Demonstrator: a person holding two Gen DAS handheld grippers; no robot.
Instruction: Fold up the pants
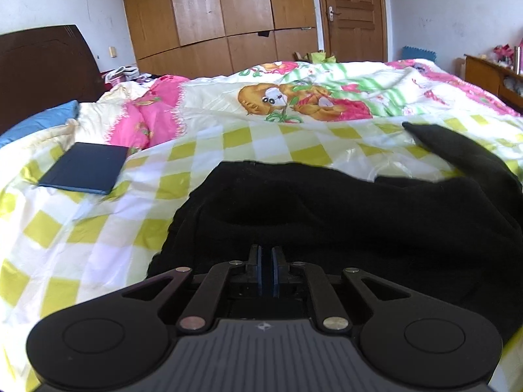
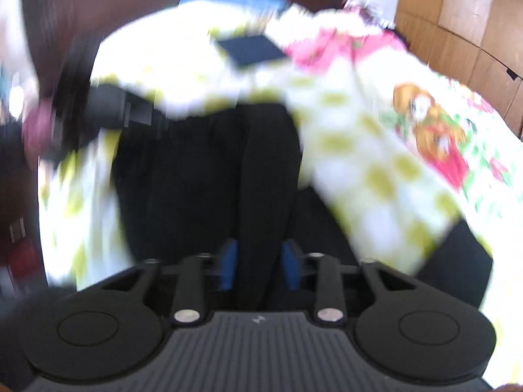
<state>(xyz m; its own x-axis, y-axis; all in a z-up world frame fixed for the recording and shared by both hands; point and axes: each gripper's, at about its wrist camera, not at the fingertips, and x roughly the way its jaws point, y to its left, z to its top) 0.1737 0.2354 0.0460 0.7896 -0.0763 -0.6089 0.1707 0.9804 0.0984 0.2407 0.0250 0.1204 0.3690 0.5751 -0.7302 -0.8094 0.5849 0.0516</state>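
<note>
The black pants [image 1: 343, 215] lie bunched on the checked bed [image 1: 98, 228], right of a dark notebook [image 1: 85, 166]. The left claw [image 1: 267, 271] hovers over them, nearly closed, seemingly empty. The right claw [image 2: 260, 268] stands parted astride a fabric ridge, pads clear. A fold looks just released; next comes regripping an edge.
</note>
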